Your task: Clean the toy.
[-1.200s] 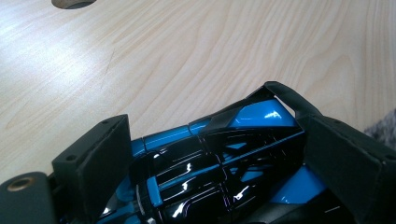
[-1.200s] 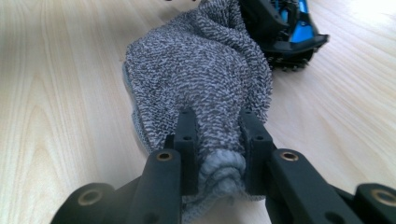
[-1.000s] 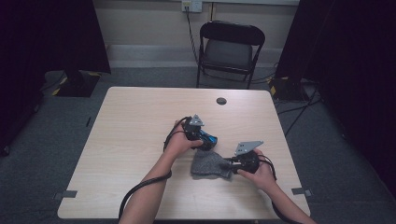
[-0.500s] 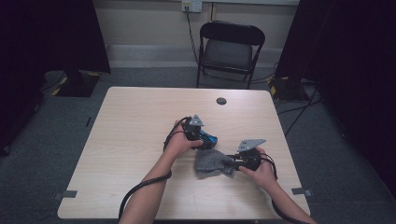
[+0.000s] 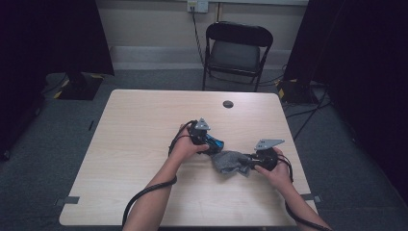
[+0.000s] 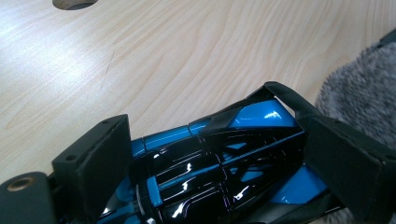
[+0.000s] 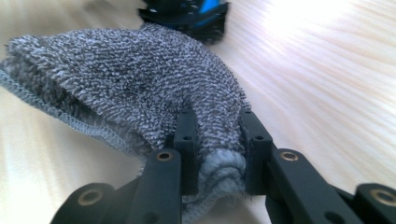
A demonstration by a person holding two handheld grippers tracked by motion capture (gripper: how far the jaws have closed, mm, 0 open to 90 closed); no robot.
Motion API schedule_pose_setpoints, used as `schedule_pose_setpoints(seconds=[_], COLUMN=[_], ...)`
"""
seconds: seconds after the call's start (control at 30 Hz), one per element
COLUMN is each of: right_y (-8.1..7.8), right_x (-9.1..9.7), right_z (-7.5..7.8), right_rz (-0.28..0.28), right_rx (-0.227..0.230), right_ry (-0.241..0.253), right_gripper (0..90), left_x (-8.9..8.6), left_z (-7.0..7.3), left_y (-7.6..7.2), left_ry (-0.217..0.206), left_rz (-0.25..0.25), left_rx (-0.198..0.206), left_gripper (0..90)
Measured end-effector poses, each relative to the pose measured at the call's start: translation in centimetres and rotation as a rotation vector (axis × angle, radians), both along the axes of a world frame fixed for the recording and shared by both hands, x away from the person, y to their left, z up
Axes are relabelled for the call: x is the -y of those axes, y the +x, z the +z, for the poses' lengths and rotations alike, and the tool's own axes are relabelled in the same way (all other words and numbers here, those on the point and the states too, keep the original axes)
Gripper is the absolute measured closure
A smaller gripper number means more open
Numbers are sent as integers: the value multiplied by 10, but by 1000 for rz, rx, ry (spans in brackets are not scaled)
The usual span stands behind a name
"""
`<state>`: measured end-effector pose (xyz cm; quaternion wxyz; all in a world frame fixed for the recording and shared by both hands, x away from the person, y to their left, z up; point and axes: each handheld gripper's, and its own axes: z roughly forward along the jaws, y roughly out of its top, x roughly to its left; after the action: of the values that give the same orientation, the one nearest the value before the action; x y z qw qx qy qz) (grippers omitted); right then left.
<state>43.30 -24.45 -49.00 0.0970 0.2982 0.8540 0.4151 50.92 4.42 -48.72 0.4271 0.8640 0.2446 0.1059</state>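
**2 grippers, 1 toy car, 1 grey cloth**

The right gripper (image 7: pixel 217 140) has its 2 black jaws pressed onto a bunched fold of a grey terry cloth (image 7: pixel 140 79); the pile bulges out between the pads and a stitched hem runs along the cloth's lower left edge. In the high view this right gripper (image 5: pixel 248 161) sits at the cloth's (image 5: pixel 230 162) right end, the cloth lying crumpled on the table (image 5: pixel 139 139) just in front of the person's right hand (image 5: pixel 272 168).

The left gripper (image 6: pixel 224 154) clamps a glossy blue and black toy car (image 6: pixel 219 158) across its body, 1 pad on each side. Seen from above, the left gripper (image 5: pixel 208 143) and car (image 5: pixel 215 143) rest near the table's middle, the car's end just beside the cloth; whether they touch is not clear.

The car's lower part is cut off at the bottom edge of the left gripper view, and its wheels are not to be made out. In the right gripper view the car (image 7: pixel 187 11) is a blurred blue and black shape behind the cloth, cropped by the top edge. No writing or brand can be read on car, cloth or grippers.

Farther out, a round hole (image 5: pixel 228 104) sits near the table's far edge, and a dark folding chair (image 5: pixel 235 50) stands behind it.
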Motion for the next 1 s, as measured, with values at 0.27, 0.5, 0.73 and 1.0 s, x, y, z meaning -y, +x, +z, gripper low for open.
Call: schedule_pose_setpoints(seconds=[0.27, 0.5, 0.73, 1.0], right_y=[9, 18, 27, 35], right_x=[11, 14, 18, 23], right_z=[0, 1, 2, 2], right_rz=[-61, -106, -155, -224], right_rx=[4, 7, 9, 7], right_ry=[0, -11, -16, 2], right_gripper=[727, 727, 727, 726], left_x=[0, 0, 0, 0], left_z=[0, 0, 0, 0], left_y=[0, 0, 0, 0], left_ry=[0, -1, -1, -4], left_rz=[-1, 0, 0, 2], left_rx=[1, 3, 3, 3], left_gripper=[78, 78, 78, 78])
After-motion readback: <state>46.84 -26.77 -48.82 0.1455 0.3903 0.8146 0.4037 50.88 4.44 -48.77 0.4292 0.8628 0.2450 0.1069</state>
